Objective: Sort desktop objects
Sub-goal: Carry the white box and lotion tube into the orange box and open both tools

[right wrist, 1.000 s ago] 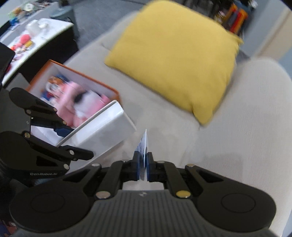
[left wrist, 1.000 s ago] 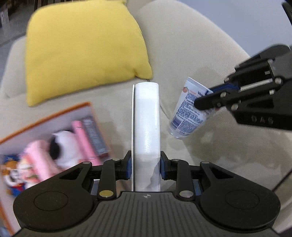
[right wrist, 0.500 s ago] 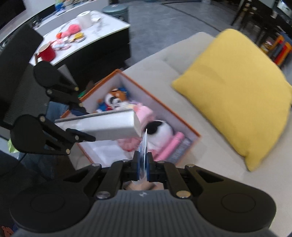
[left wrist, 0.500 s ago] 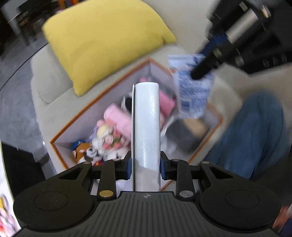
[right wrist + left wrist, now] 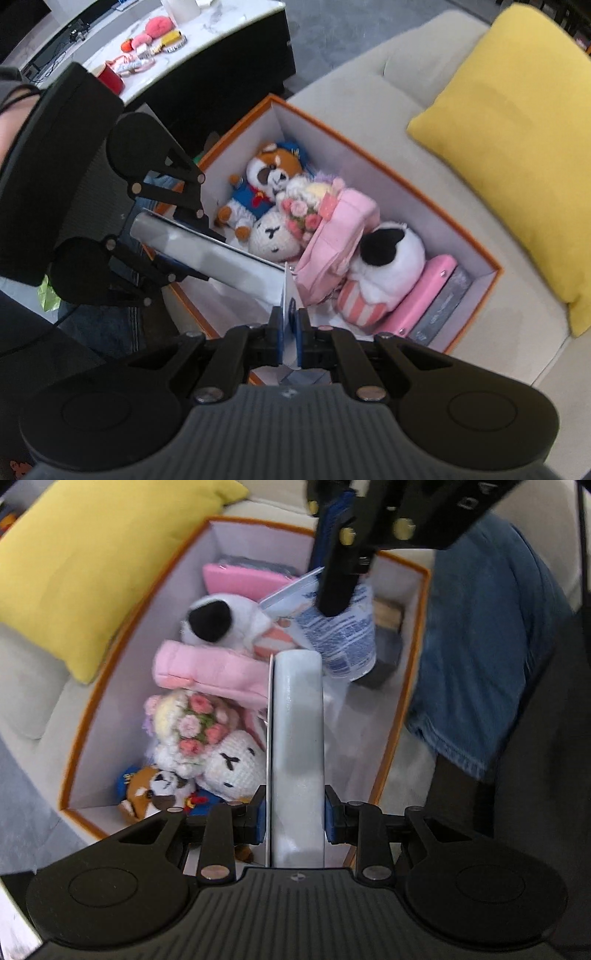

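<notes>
Left gripper jaws pinch white box; right gripper jaws pinch tube. Both over orange bin. Lower into bare side beside plush toys, then release.

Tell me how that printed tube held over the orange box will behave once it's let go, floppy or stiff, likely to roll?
The tube is pinched by its flat crimped end in the right tool, so it probably flexes. It looks light, hanging without sagging. Its round body may roll a little on the bare floor of the orange box.
</notes>
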